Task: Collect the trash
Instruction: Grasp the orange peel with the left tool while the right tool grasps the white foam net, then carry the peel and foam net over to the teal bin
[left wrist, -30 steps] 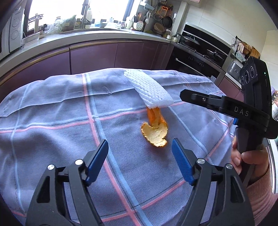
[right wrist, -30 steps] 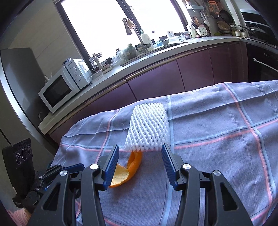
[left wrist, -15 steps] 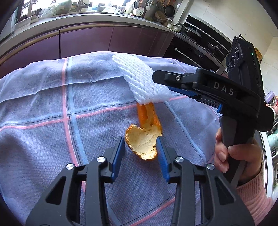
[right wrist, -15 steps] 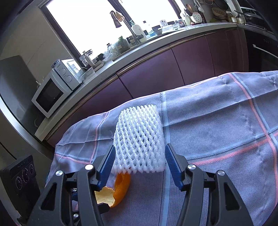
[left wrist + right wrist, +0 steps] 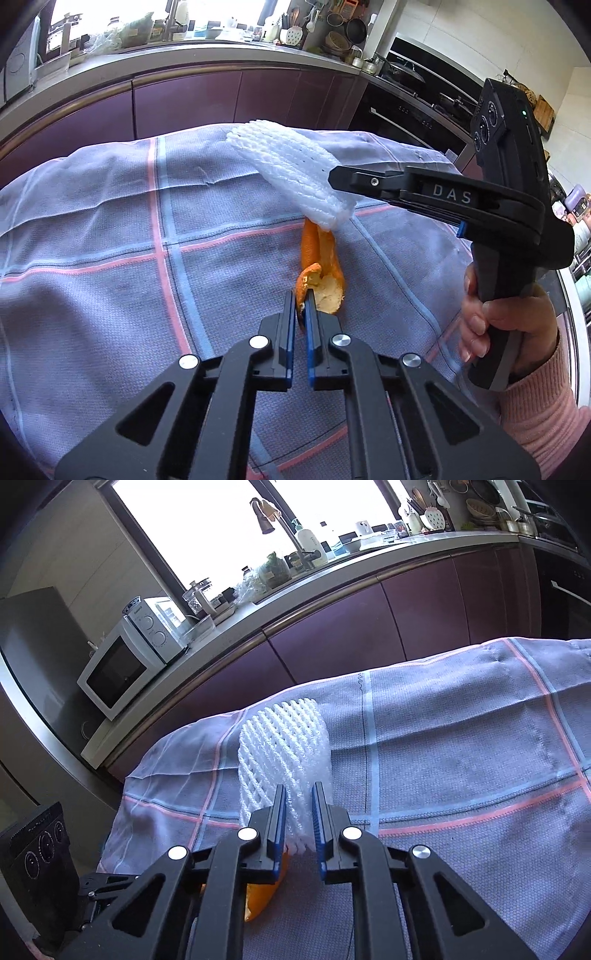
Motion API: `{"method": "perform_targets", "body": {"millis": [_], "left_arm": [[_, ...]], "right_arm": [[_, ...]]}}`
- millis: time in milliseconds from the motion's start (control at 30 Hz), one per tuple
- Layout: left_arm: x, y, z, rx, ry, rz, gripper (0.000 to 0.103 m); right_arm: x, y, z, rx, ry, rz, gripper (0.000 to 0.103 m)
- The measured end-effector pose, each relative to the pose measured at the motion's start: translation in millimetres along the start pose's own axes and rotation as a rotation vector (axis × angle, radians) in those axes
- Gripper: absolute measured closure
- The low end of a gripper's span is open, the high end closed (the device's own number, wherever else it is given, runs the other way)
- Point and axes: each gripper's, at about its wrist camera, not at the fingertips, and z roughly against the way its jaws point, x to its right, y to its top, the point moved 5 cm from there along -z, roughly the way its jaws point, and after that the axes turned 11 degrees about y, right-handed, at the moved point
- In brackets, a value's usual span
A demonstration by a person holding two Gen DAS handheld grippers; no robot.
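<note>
Covering the bench, a grey-lilac cloth [image 5: 110, 280] with pink and blue stripes carries both pieces of trash. At the left of the left wrist view the cloth lies wrinkled toward its far edge. At centre, the left claw [image 5: 302, 301] is clenched on the near end of an orange peel [image 5: 320, 254]; the blue pads stand almost together with the peel's pale inner edge pinched between them. The peel runs away from the claw, its far end tucked under a white foam net [image 5: 291, 173]. To the right, the right claw [image 5: 299, 812] is closed on the near end of that net, which bunches between the pads and is raised clear of the cloth at the held end. The person's right hand [image 5: 506, 325], in a pink sleeve, grips the handle. In the right wrist view, a white microwave [image 5: 125, 661] stands at left on the kitchen counter beyond the bench, below the window.
</note>
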Motion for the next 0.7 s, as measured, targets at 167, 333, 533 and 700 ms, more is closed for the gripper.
{"method": "perform_targets", "body": {"millis": [167,333,533,700], "left_arm": [[-21.0,-7.4,24.4,0.041,0.019,0.005,0.098],[-38.4,-19.0,49.7,0.078,0.031,0.012,0.098],[-65.8,-43.4,76.7,0.1,0.049,0.038,0.098],[-88.1,-59.2,99.1,0.127,0.076,0.066,0.098]], "right_arm": [[-11.0,-2.9,16.8,0.037,0.03,0.01,0.091],[-26.9,-11.6,35.4,0.07,0.063,0.022,0.091],[-50.2,-27.7,46.7,0.074,0.095,0.049,0.091],[-67.6,-43.6,46.3,0.058,0.124,0.063,0.091]]}}
